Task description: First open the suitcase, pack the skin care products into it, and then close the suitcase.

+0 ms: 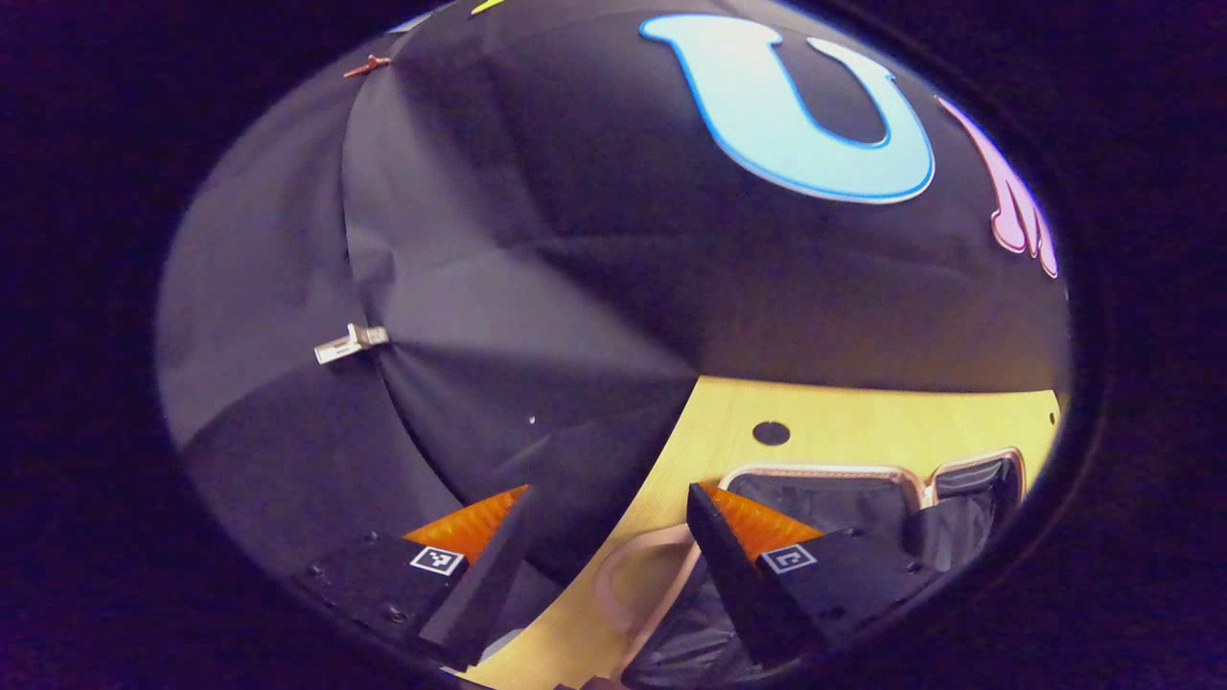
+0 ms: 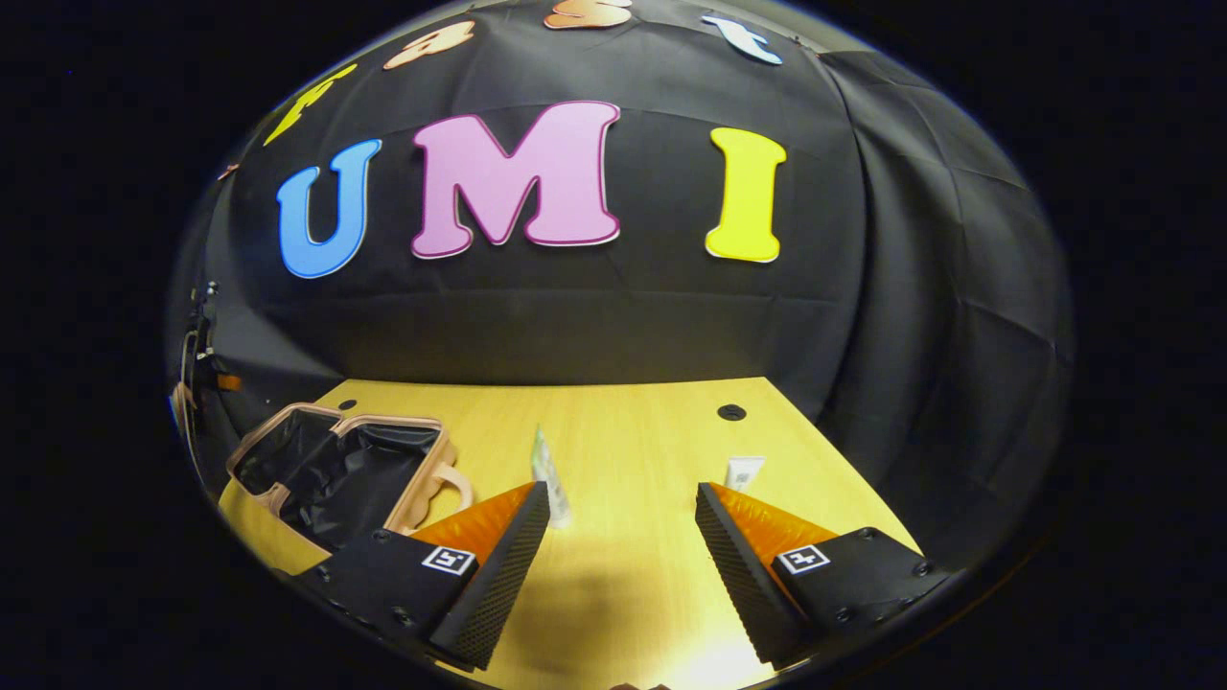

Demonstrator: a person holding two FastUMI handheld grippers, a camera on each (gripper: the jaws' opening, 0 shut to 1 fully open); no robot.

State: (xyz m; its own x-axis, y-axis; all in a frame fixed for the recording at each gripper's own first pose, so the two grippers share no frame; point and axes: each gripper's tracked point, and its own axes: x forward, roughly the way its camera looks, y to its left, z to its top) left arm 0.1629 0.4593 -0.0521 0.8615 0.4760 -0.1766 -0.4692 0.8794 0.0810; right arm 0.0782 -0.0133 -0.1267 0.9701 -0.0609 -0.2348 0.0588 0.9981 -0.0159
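So, quick rundown, biggest stuff first:

Booth wall: black cloth (image 2: 575, 326) ran behind the table and wrapped round its right side in the right gripper view, hemming it in on two sides.

Table: pale wood top (image 2: 633, 575), far edge right up against the cloth, right edge slanting toward the camera. Loads of bare wood in the middle and front, so plenty of room to move there.

Suitcase: sat open (image 2: 335, 470) at the table's left end in the right gripper view, dark lining showing, pinkish rim and a loop handle pointing toward the middle. In the left gripper view it lay (image 1: 824, 498) just beyond the right finger, with the handle poking out between the fingers.

Right gripper: fingers spread wide (image 2: 623, 541) over bare wood, nothing between them.

Left gripper: also spread wide (image 1: 609, 546), gripping nothing, hanging over the table's edge beside the suitcase.

Green-white tube: lying (image 2: 548, 474) on the wood just past the right gripper's left fingertip, near the suitcase handle but apart from it.

White tube: smaller one (image 2: 744, 471), just past the right fingertip, well apart from the suitcase.

Table hole: small dark round spot (image 2: 731, 412) near the far edge, beyond the white tube.

Clip: a little pale clip (image 1: 351, 343) on the cloth seam, in the left gripper view.
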